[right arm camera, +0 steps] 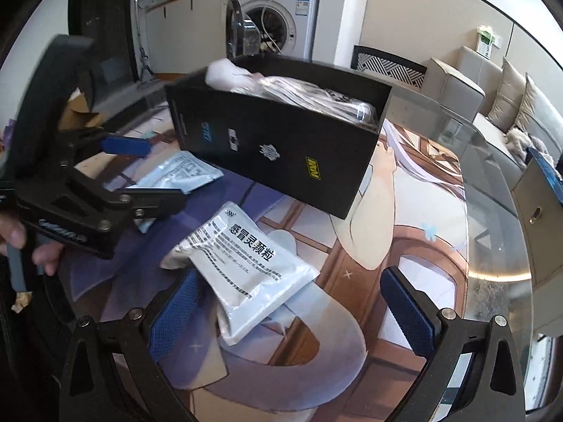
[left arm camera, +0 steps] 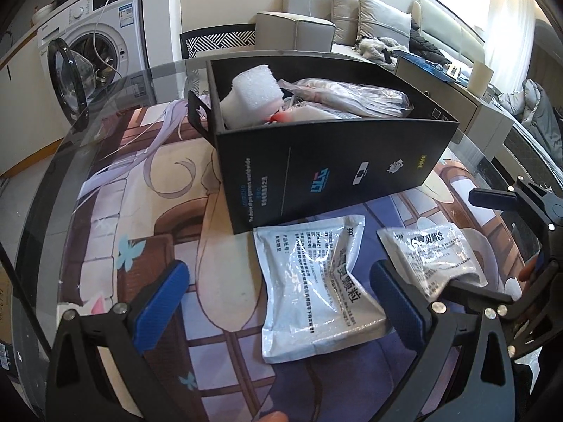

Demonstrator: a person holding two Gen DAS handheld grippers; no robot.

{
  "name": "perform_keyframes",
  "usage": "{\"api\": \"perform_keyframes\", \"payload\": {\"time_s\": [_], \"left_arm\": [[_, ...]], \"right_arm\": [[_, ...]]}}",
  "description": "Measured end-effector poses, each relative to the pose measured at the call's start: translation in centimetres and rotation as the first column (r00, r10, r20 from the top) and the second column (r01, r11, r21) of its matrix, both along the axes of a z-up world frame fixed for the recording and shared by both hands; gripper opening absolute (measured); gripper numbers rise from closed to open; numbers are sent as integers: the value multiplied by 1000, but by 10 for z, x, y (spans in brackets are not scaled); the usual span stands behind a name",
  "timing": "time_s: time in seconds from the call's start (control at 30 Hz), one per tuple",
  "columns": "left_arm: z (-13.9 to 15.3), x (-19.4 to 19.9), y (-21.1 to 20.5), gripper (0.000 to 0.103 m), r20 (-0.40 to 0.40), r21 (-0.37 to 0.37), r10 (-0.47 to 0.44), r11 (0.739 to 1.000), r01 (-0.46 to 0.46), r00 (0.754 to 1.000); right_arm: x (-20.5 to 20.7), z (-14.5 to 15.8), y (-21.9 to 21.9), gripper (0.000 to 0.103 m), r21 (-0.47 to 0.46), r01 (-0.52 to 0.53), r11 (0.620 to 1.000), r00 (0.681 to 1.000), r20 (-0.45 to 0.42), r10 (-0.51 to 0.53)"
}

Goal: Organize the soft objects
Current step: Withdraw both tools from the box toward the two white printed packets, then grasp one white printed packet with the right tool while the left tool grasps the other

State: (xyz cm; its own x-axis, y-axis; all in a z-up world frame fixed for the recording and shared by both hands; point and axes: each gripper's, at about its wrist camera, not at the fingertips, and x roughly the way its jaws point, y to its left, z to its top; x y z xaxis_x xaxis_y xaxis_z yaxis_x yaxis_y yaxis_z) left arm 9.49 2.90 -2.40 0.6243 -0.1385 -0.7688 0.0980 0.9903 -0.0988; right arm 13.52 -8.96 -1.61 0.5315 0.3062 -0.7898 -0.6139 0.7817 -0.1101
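A black cardboard box [left arm camera: 327, 161] stands on the printed mat, holding white foam [left arm camera: 253, 95] and clear plastic bags [left arm camera: 355, 100]; it also shows in the right wrist view [right arm camera: 281, 147]. Two silvery medicine pouches lie in front of it. My left gripper [left arm camera: 281, 302] is open, with the larger pouch [left arm camera: 313, 292] between its fingers. My right gripper [right arm camera: 292, 309] is open around the second pouch [right arm camera: 246, 263], seen in the left wrist view [left arm camera: 432, 256] too. Each gripper appears in the other's view, the right gripper [left arm camera: 492, 246] and the left gripper [right arm camera: 140, 176].
The round glass table carries an anime-print mat [left arm camera: 147, 218]. A washing machine [left arm camera: 95, 45] with its door open stands behind, beside a patterned chair back [left arm camera: 218, 40]. A sofa with cushions [left arm camera: 352, 14] and a low cabinet [left arm camera: 457, 95] are to the right.
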Motion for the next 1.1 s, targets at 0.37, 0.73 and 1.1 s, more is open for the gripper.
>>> {"api": "perform_keyframes", "payload": {"time_s": [0.37,0.73,1.1], "left_arm": [[0,0,-1,103,0,2,0,1000,0,1000],[0,0,3,103,7,-32,6,999,-5,1000],[0,1,1,103,4,-12,0,1000,0,1000]], "right_arm": [[19,-6,21,102,23,24,999,999,-49,-23],[17,-3,35,78,46,-63,997,996,-63,66],[-1,2,17,42,73,-37,997,998,-41,40]]}}
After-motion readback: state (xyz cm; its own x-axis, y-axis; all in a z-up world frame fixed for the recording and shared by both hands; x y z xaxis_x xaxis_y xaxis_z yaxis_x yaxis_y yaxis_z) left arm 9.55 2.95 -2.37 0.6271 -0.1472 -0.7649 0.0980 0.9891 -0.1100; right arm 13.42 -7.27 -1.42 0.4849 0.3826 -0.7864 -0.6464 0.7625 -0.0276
